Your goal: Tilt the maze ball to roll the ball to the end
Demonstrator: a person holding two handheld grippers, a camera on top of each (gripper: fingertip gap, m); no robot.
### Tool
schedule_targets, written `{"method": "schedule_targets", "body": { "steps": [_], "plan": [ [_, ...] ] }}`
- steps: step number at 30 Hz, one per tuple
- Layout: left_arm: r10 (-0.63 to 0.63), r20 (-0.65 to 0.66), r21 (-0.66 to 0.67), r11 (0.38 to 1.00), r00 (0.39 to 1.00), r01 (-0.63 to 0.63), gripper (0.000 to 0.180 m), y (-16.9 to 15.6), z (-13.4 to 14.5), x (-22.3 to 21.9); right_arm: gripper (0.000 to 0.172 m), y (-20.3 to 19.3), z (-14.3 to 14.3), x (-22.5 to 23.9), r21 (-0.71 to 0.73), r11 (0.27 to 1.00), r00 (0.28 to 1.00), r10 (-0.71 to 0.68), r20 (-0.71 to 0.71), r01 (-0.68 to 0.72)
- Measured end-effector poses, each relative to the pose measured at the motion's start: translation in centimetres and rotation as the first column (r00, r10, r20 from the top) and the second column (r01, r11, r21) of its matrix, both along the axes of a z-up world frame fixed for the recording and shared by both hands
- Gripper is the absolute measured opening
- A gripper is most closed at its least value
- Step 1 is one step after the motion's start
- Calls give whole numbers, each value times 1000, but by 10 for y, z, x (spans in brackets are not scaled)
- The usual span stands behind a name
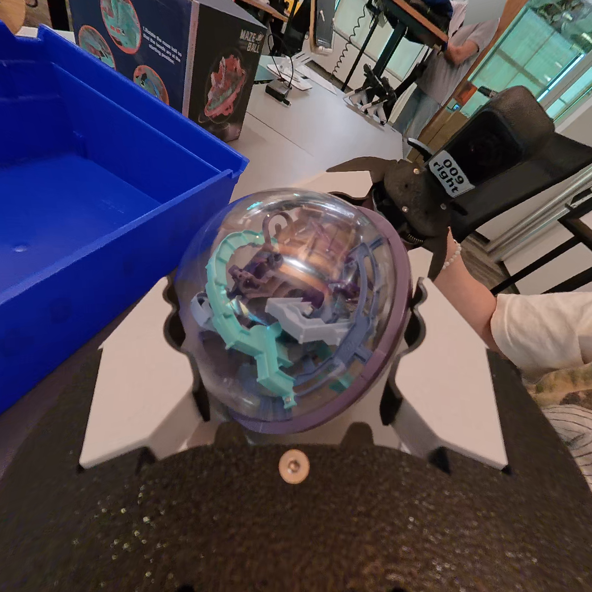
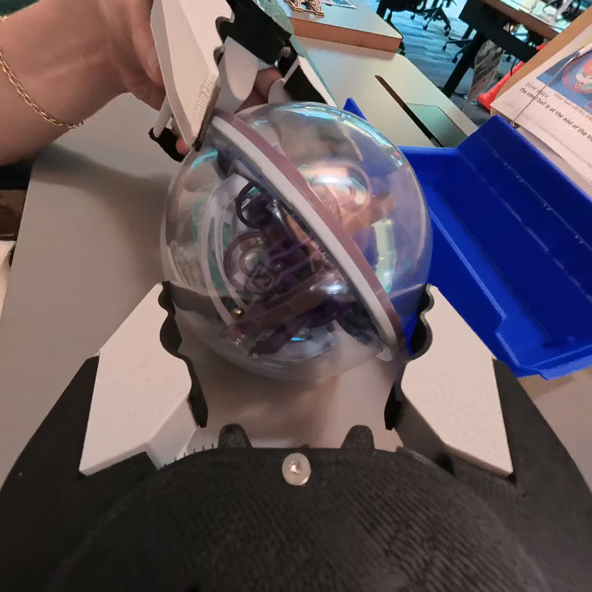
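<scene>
Clear plastic maze ball [image 1: 290, 307] sits clamped between both pairs of fingers, the left gripper [image 1: 294, 304] and right gripper [image 2: 294, 307] pressing it from opposite sides above the counter [image 2: 80, 224]. Teal, grey and purple tracks fill it; a purple band rings it. Beside it stands a blue bin [image 1: 96, 192].

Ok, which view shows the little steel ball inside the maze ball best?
The right wrist view: a small shiny ball shows low in the maze ball, beside a white track. In the left wrist view the maze ball is clear, but I cannot pick out the ball.
</scene>
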State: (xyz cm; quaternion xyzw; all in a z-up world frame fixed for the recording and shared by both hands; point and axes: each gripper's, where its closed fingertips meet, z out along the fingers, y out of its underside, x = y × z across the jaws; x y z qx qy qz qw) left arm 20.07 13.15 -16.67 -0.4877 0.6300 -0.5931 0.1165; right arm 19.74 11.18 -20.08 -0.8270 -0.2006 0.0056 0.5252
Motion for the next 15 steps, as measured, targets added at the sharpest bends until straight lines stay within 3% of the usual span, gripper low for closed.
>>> {"method": "schedule_targets", "body": {
  "steps": [5,10,15],
  "plan": [
    [-14,-5,-11,1000,1000,14,138,2,0,-1,139,3,23,-12,186,977,982,73,174,-105],
    [-26,1,-10,1000,1000,26,138,2,0,-3,144,11,25,-18,240,964,983,72,171,-112],
    [-4,-5,-71,997,1000,4,142,4,-1,2,143,12,25,-14,196,979,989,32,146,-60]
  ]
}}
